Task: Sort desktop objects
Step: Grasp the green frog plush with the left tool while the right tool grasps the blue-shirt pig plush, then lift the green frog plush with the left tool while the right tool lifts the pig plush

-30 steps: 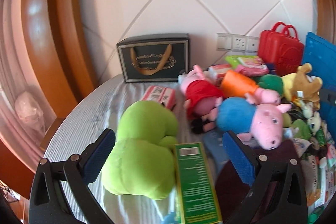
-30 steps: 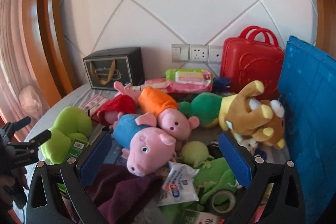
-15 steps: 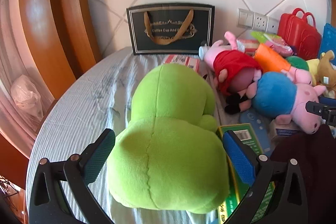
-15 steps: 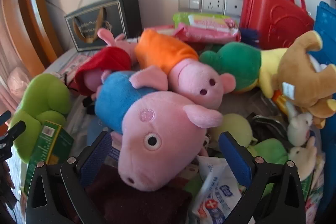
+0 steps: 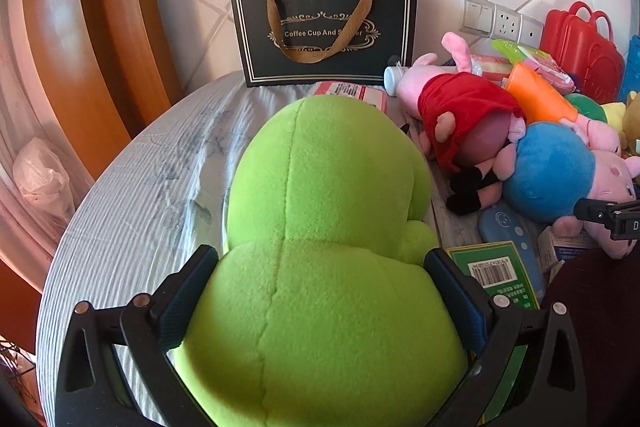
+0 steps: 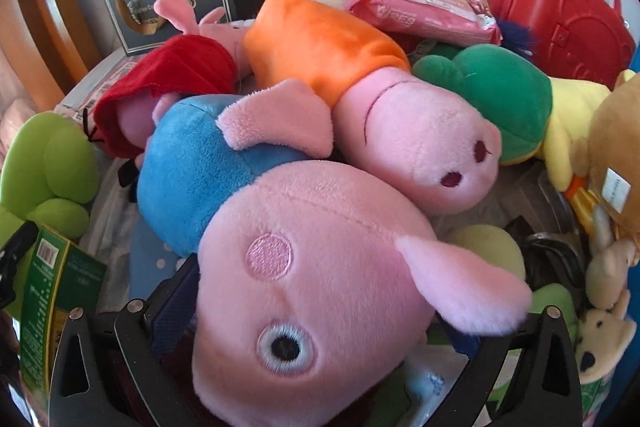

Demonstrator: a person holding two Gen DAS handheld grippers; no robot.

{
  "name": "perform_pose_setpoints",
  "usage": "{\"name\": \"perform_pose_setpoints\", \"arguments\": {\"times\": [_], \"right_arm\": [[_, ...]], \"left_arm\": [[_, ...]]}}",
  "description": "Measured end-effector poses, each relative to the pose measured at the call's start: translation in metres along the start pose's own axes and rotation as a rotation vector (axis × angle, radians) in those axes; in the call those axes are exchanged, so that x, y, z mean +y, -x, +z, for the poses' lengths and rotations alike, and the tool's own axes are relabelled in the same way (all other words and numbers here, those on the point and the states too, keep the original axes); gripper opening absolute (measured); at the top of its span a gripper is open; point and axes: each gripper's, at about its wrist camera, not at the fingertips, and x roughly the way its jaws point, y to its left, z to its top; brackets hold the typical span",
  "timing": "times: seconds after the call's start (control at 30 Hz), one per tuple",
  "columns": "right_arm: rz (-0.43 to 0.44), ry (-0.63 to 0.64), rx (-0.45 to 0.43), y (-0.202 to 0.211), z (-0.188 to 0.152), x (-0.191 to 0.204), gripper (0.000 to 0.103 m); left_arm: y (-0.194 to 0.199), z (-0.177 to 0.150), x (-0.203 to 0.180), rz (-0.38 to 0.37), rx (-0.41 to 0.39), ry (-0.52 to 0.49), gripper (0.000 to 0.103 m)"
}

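Fingers of left gripper [image 5: 320, 291] spread astride green plush [image 5: 320, 247], right gripper [image 6: 316, 311] seemingly spread around pig's head [image 6: 304, 291]

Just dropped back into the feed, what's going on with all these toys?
Both claws are among plush toys on a cluttered round table. The left claw straddles the lime-green plush toy, pads at its sides, grip not confirmed. The right claw brackets the head of the pink pig plush in a blue shirt. Neither toy looks lifted.

Lime-green plush [image 5: 320, 247] lying near-left on table, seam up. Pink pig plush in blue shirt [image 6: 304, 291] on its side, near-centre, head nearest.
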Motion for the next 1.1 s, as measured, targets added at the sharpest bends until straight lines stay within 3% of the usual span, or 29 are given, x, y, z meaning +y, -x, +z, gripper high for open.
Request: {"name": "perform_pose_setpoints", "arguments": {"times": [0.43, 0.6, 0.8, 0.9, 0.97, 1.03, 1.1], "right_arm": [[0.052, 0.016, 0.049, -0.015, 0.006, -0.002, 0.102], [0.076, 0.025, 0.019, -0.004, 0.0, -0.002, 0.087], [0.074, 0.033, -0.01, 0.007, -0.003, -0.001, 0.082], [0.06, 0.043, -0.017, 0.01, -0.005, 0.001, 0.083], [0.053, 0.046, 0.003, 0.007, -0.004, 0.002, 0.085], [0.052, 0.051, 0.008, 0.006, -0.003, 0.008, 0.087], [0.056, 0.056, 0.018, 0.004, -0.001, 0.009, 0.088]], "left_arm": [[-0.007, 0.001, -0.003, 0.008, -0.019, 0.013, 0.103], [-0.005, 0.0, -0.001, -0.002, -0.024, 0.016, 0.103], [0.008, -0.004, 0.003, -0.03, -0.045, 0.02, 0.082], [0.007, -0.001, 0.003, -0.03, -0.019, 0.019, 0.081], [0.002, 0.003, 0.005, -0.034, 0.021, 0.038, 0.088], [-0.008, 0.005, 0.002, -0.023, 0.067, 0.017, 0.103], [-0.013, 0.006, 0.001, -0.019, 0.056, 0.013, 0.103]]}}
